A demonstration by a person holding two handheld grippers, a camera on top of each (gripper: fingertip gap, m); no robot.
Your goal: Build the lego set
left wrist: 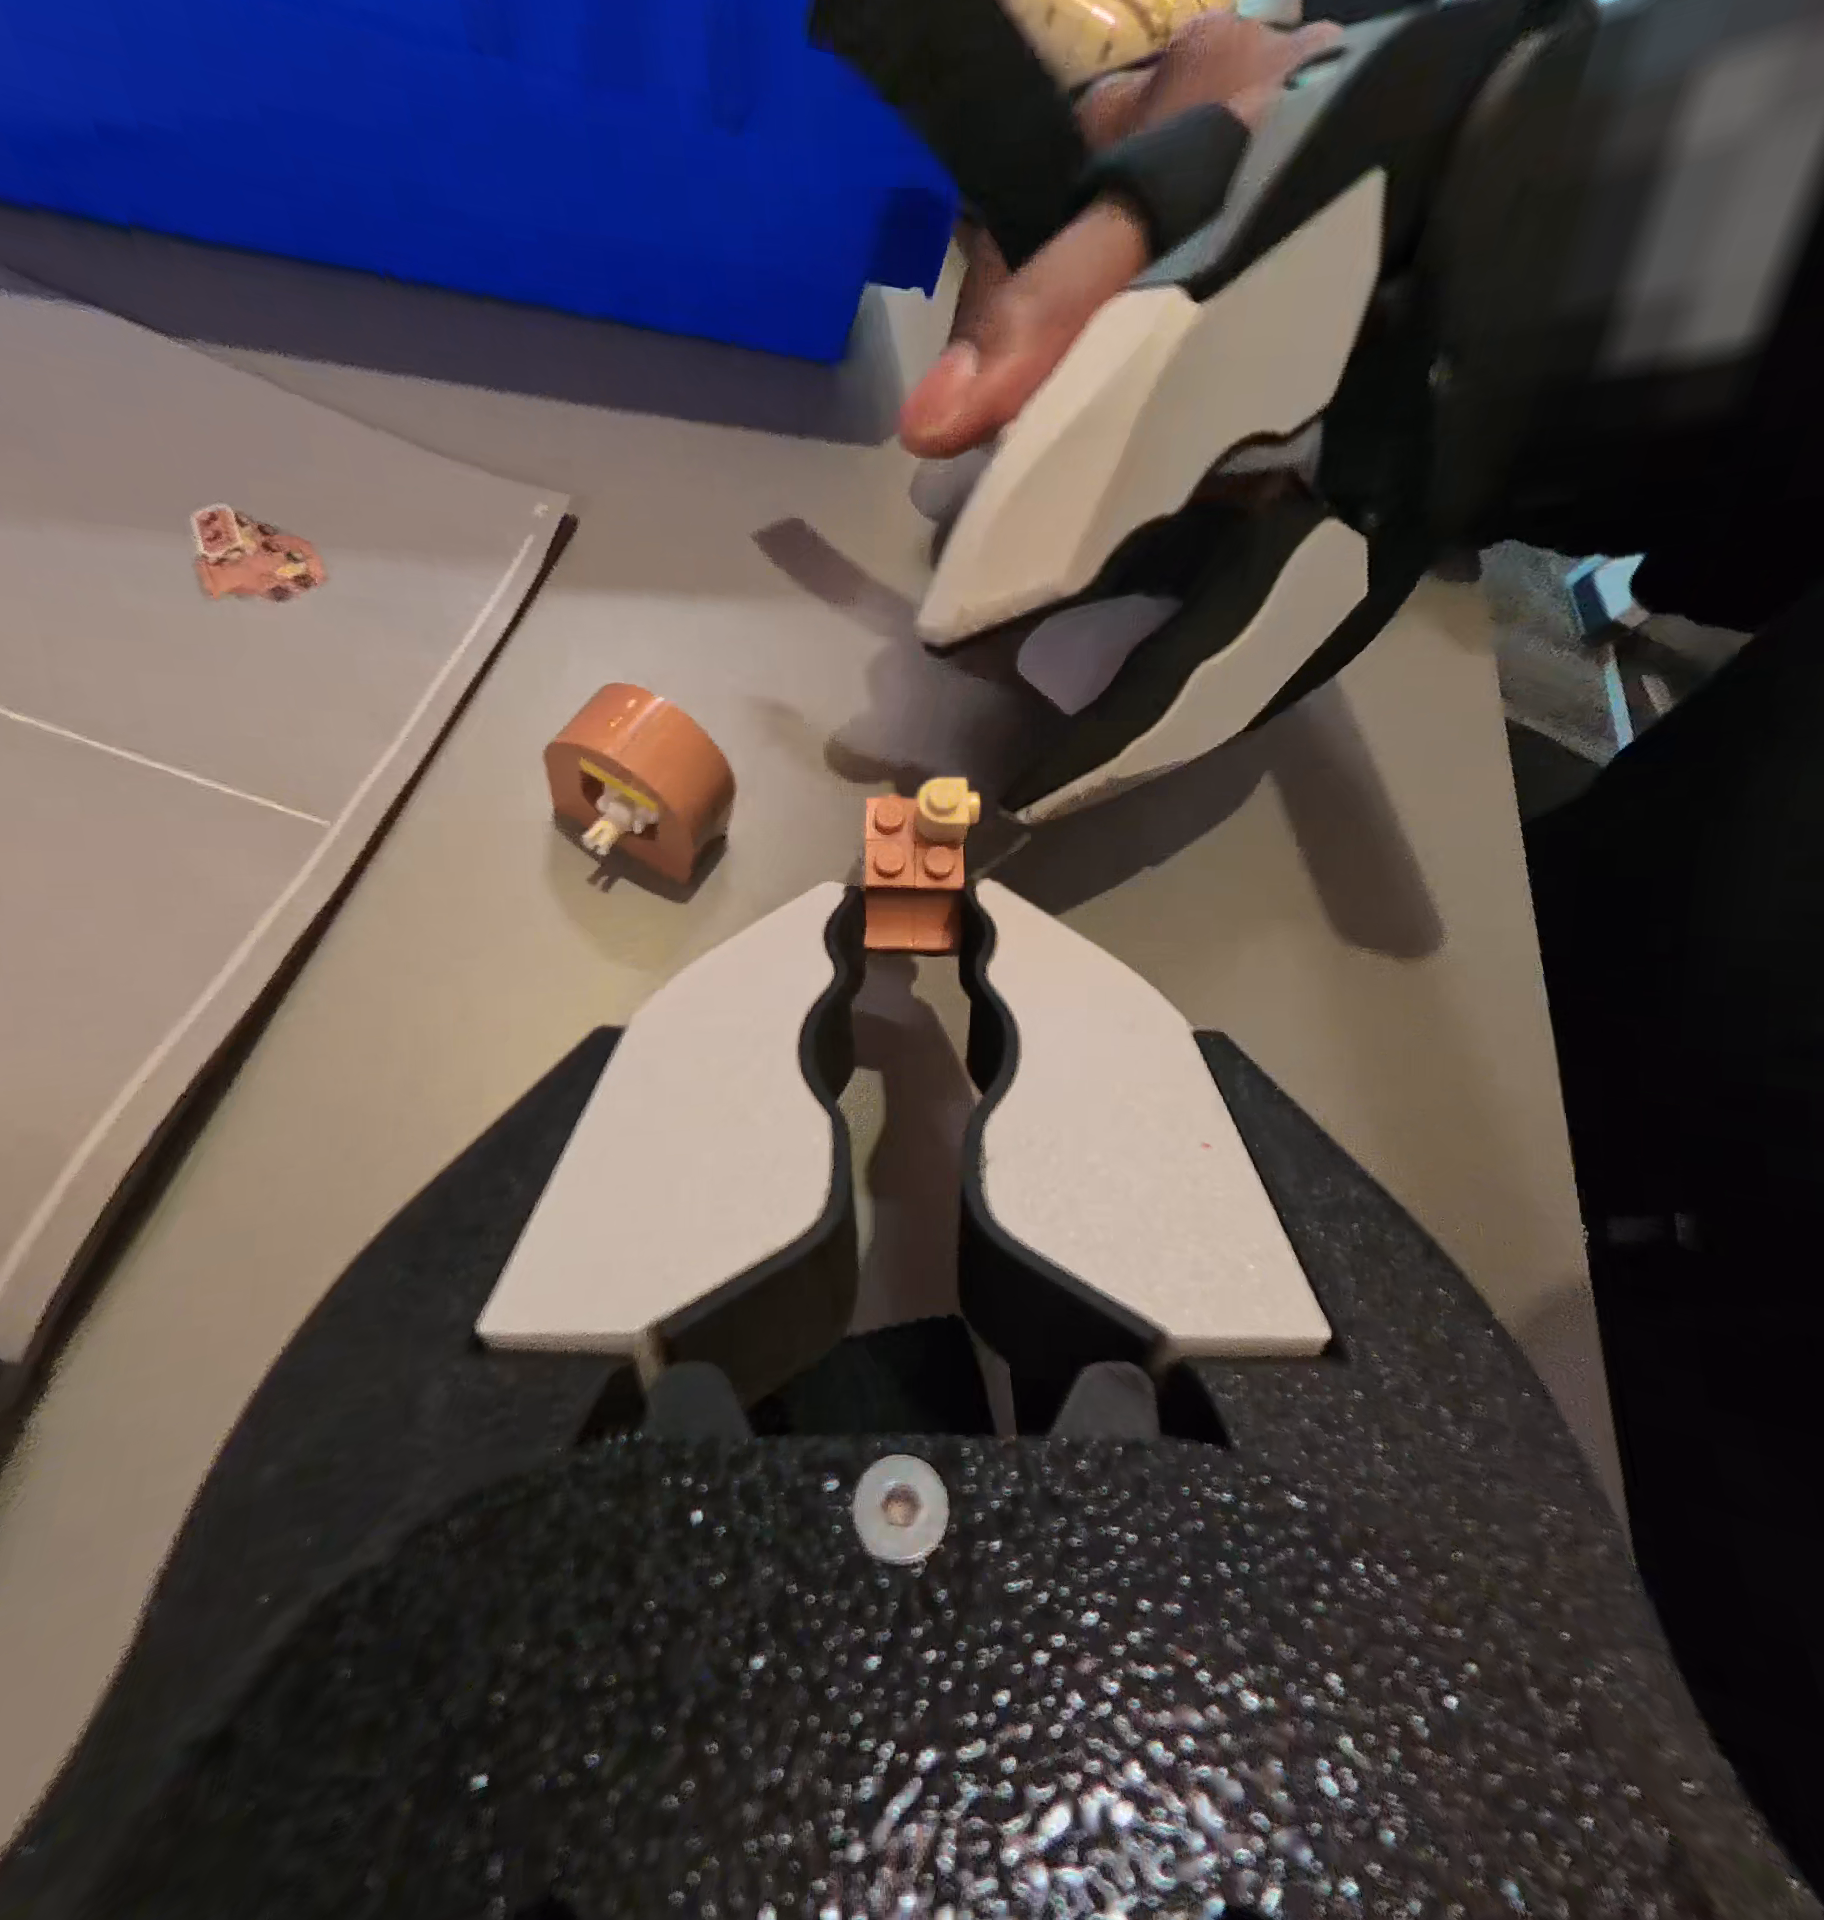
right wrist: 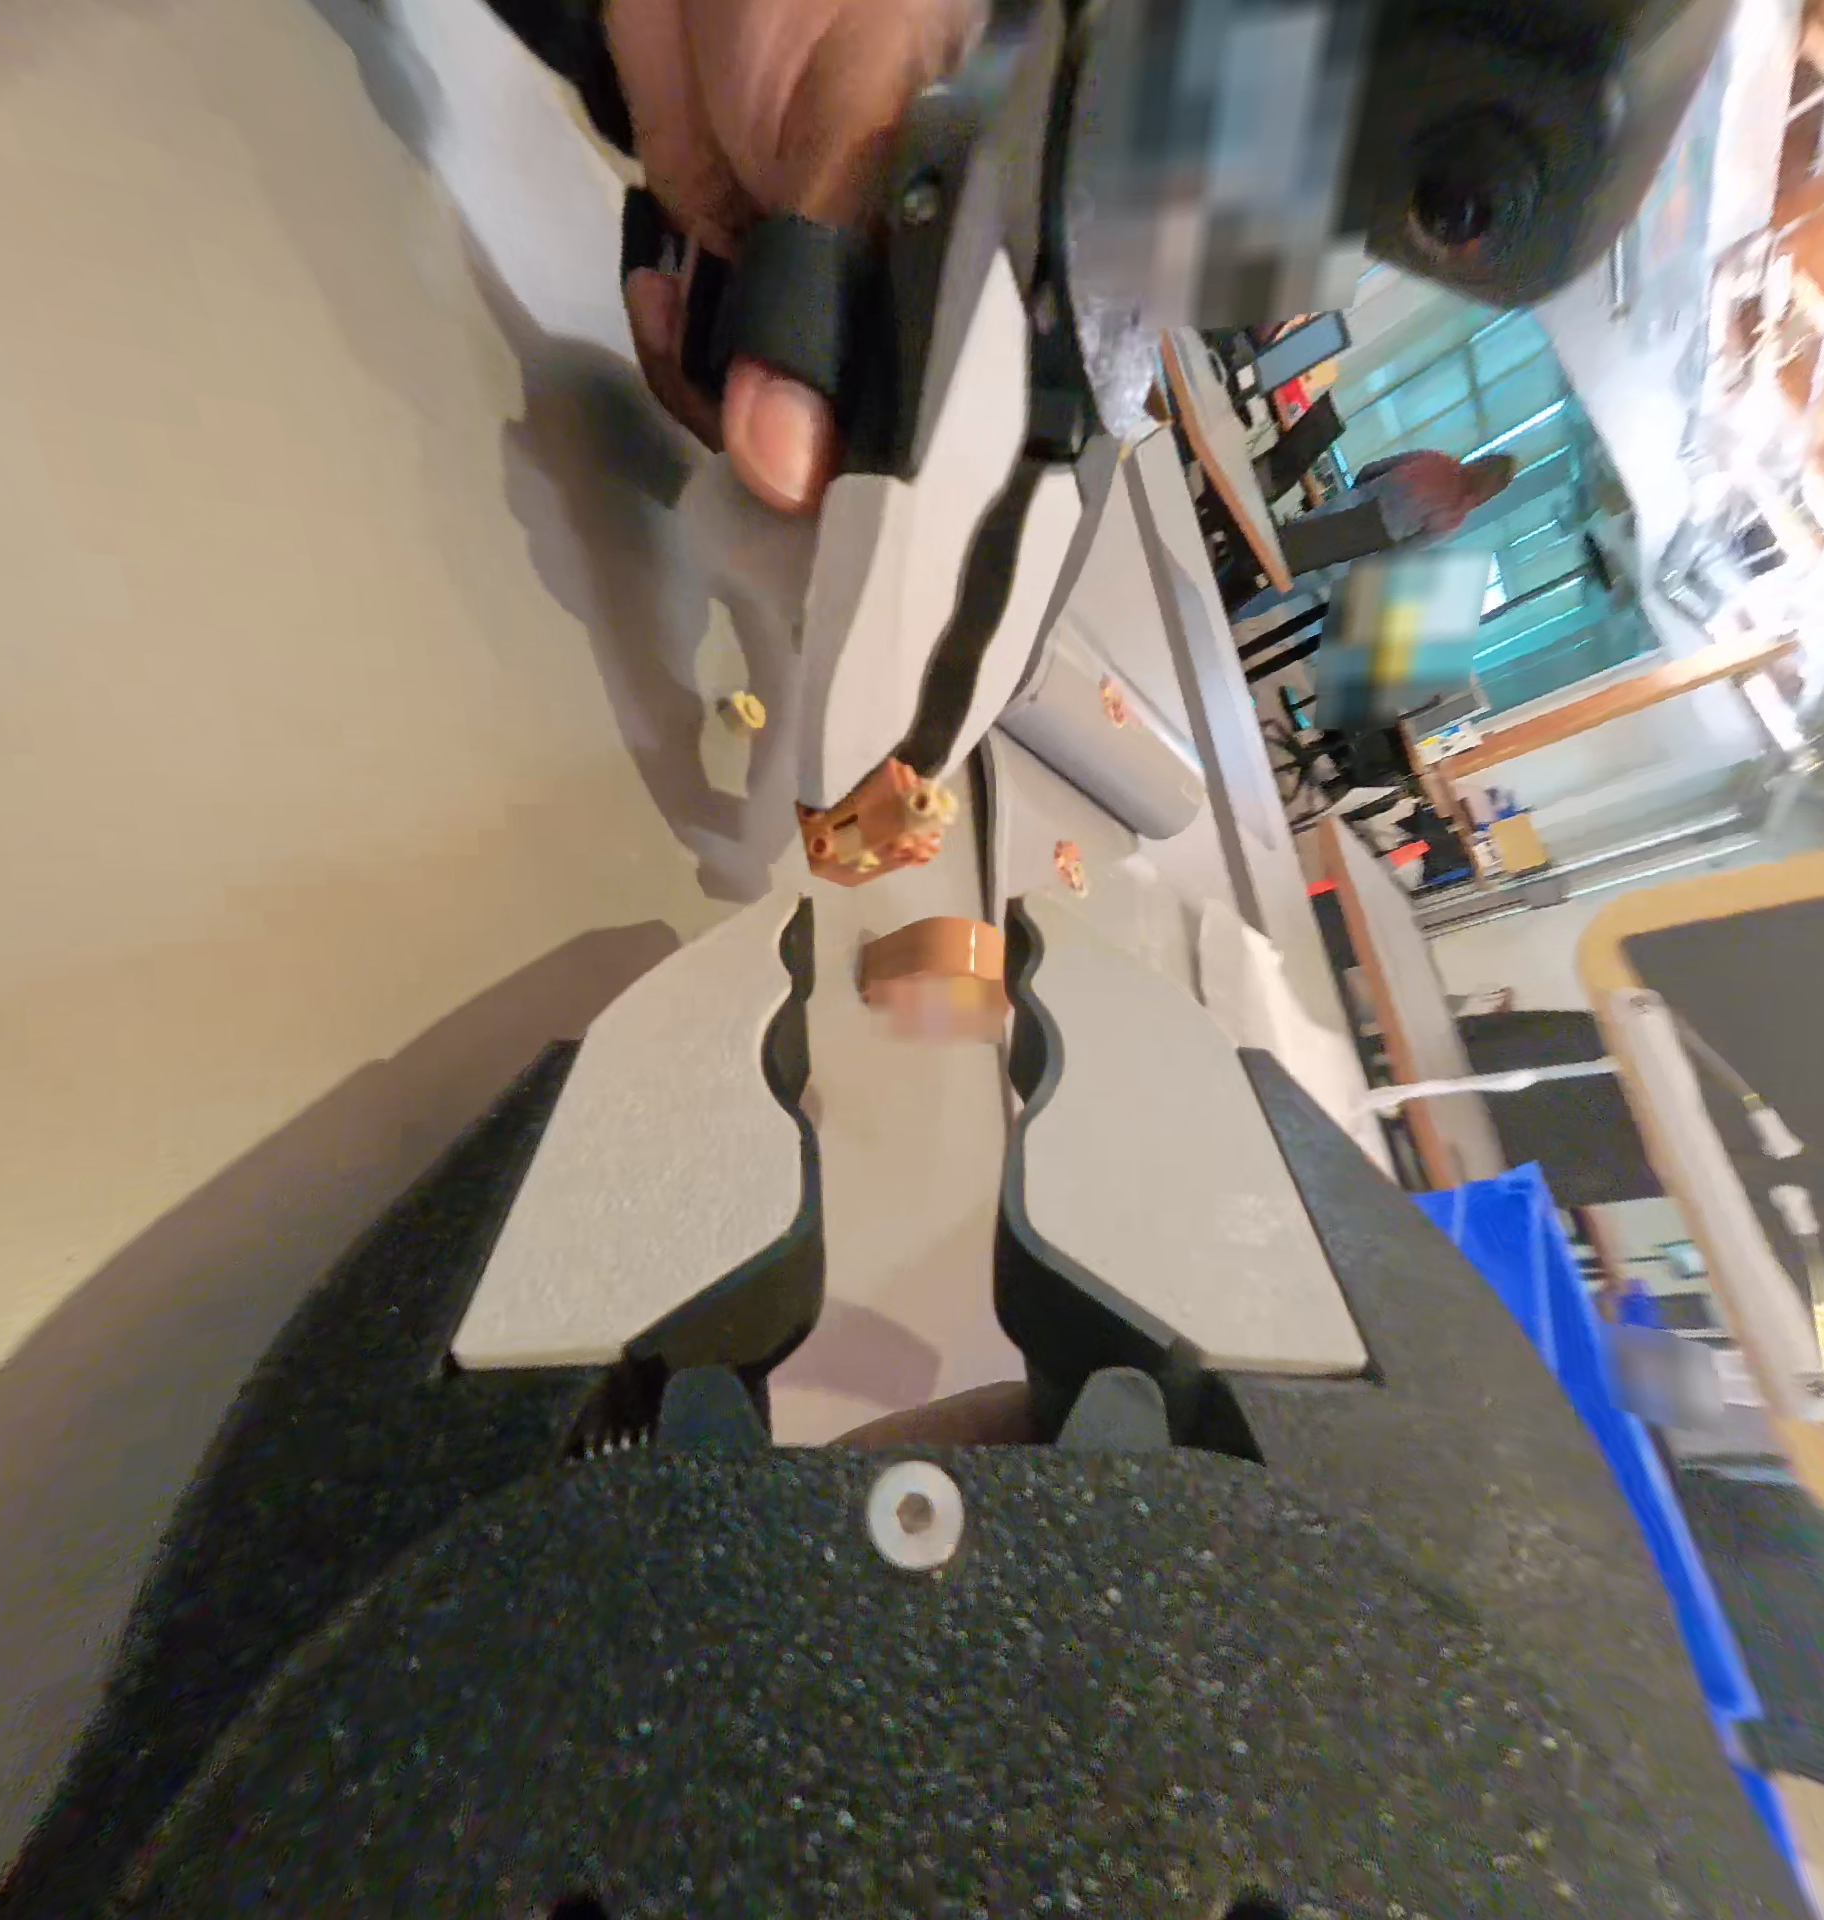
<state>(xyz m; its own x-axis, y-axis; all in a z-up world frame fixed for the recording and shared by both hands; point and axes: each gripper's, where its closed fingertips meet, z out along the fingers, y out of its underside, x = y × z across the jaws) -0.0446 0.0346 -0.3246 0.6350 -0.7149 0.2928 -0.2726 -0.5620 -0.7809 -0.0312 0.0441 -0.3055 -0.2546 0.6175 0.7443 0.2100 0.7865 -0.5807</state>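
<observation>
A blue bin (left wrist: 420,135) stands at the far edge of the grey table (left wrist: 1251,987). A grey mat (left wrist: 160,779) with white lines lies on it, and desks (right wrist: 1355,831) show beyond.

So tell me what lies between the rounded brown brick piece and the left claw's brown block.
Only bare grey table separates rounded piece from block, left wrist view.

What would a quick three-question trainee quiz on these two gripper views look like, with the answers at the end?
1. True or false: the left gripper is clamped on a brown brick assembly.
2. What colour is the small round piece on top of that assembly?
3. The rounded brown block is: A) lying on the grey table, B) held by the right gripper, C) inside the blue bin.

Key: 1 true. 2 tan. 3 A; the right gripper's jaws are open, with a visible gap between the left pad and the block.
</observation>
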